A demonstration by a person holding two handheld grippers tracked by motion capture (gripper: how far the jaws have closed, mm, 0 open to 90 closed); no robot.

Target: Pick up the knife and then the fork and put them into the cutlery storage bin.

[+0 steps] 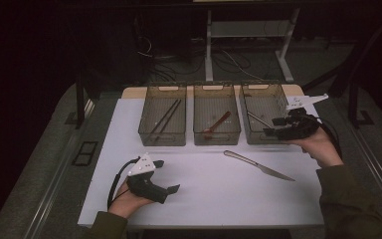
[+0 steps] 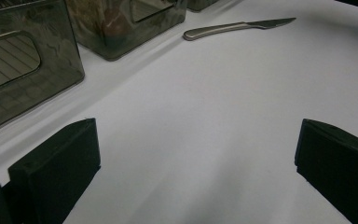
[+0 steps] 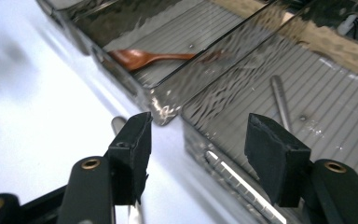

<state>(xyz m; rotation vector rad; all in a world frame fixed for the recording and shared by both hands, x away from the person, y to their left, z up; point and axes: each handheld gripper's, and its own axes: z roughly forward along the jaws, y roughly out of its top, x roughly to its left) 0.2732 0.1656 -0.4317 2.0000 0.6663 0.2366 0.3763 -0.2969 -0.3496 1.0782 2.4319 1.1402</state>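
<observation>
You're hovering the right gripper (image 1: 274,130), jaws half-open and empty, over the right bin (image 1: 278,92); left gripper (image 1: 166,175), wide open, is idling; knife (image 1: 258,165) is awaiting sorting.

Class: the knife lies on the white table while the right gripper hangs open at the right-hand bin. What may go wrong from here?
1. The right gripper sits close over the right bin near wall; a careless move might knock the bin.
2. The knife lies flat on the table, so jaws may slip off it.
3. Its blade could scratch the surface if dragged.
</observation>
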